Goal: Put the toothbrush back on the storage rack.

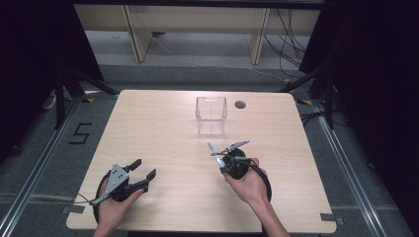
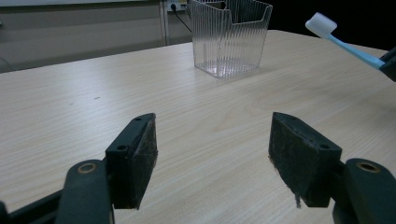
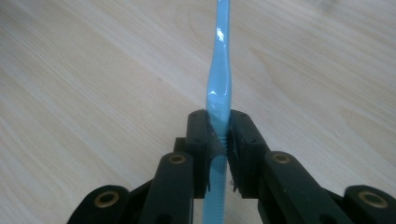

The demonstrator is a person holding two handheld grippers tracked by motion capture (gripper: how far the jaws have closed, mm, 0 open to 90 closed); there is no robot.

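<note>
A light blue toothbrush [image 3: 218,84] with a white head [image 2: 321,23] is clamped between the pads of my right gripper [image 3: 218,140], which is shut on its handle. In the high view the right gripper [image 1: 223,159] is held above the table's middle, and the toothbrush [image 1: 213,150] points toward the far left. A clear ribbed plastic container [image 1: 211,114] stands upright and empty farther back; the left gripper view shows the container [image 2: 229,37] ahead. My left gripper [image 1: 143,174] rests at the near left of the table, open with nothing between its pads [image 2: 135,158].
The wooden table [image 1: 148,123] has a round cable hole [image 1: 240,104] right of the container. Black stands and cables flank the table on the floor. A number 5 is taped on the floor at the left.
</note>
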